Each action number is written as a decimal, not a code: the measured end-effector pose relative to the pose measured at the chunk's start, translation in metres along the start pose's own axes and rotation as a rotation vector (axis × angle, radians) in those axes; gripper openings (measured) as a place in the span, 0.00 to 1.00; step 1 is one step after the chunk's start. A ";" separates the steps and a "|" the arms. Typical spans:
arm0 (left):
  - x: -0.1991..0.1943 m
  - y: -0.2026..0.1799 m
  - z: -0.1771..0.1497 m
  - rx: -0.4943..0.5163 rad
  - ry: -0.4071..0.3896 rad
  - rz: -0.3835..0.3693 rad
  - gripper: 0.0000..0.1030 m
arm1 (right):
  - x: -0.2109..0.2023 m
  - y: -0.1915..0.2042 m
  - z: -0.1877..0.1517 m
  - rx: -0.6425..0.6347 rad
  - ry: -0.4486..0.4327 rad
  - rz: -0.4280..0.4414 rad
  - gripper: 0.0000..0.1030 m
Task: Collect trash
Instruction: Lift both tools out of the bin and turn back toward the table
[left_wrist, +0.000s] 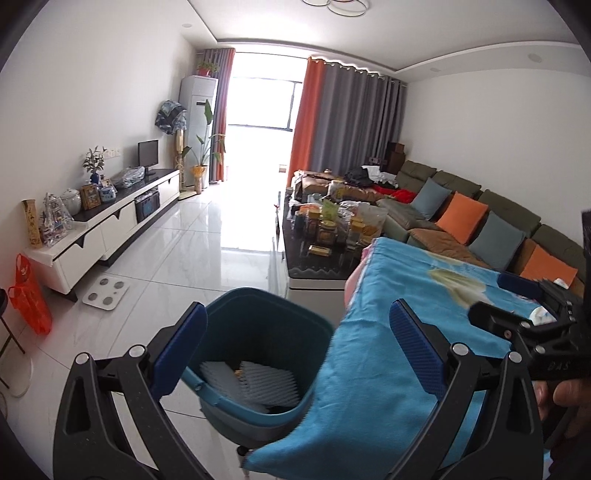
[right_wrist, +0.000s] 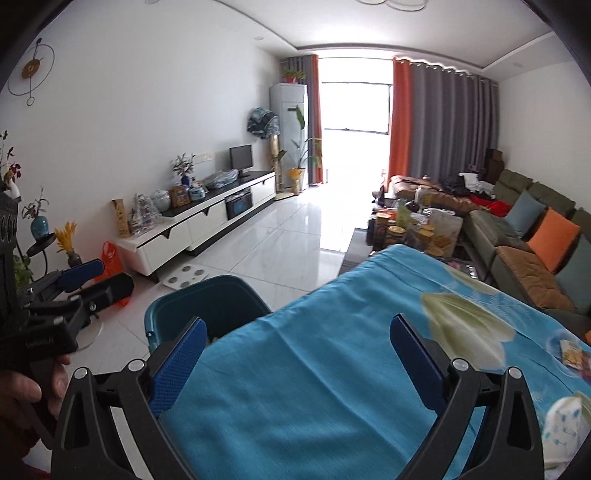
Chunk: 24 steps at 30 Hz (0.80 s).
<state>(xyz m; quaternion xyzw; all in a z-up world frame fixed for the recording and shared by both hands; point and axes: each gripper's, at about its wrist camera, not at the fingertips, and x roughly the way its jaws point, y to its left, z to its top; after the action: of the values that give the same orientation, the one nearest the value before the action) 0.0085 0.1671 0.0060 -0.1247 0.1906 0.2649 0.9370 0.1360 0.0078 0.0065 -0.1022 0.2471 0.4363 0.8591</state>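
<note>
The table under its blue cloth (right_wrist: 332, 350) fills the lower right of the frame. At lower left stands the bin (left_wrist: 258, 339), with pale scraps (left_wrist: 266, 384) already inside. A crumpled tissue (right_wrist: 565, 421) and a wrapper (right_wrist: 574, 356) remain at the right edge, uncollected. My left claw (left_wrist: 295, 354) and right claw (right_wrist: 295, 360) are both spread wide, empty.
</note>
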 end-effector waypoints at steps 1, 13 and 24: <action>0.000 -0.001 0.000 0.004 -0.002 -0.008 0.94 | -0.005 -0.003 -0.003 0.002 -0.008 -0.011 0.93; -0.016 -0.054 0.002 0.107 -0.082 -0.150 0.94 | -0.088 -0.031 -0.041 0.028 -0.131 -0.212 0.93; -0.027 -0.091 0.000 0.127 -0.090 -0.288 0.94 | -0.146 -0.044 -0.076 0.095 -0.198 -0.383 0.93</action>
<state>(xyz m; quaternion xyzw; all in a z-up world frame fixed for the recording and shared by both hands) 0.0364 0.0793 0.0296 -0.0792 0.1449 0.1204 0.9789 0.0729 -0.1506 0.0150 -0.0635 0.1580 0.2609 0.9502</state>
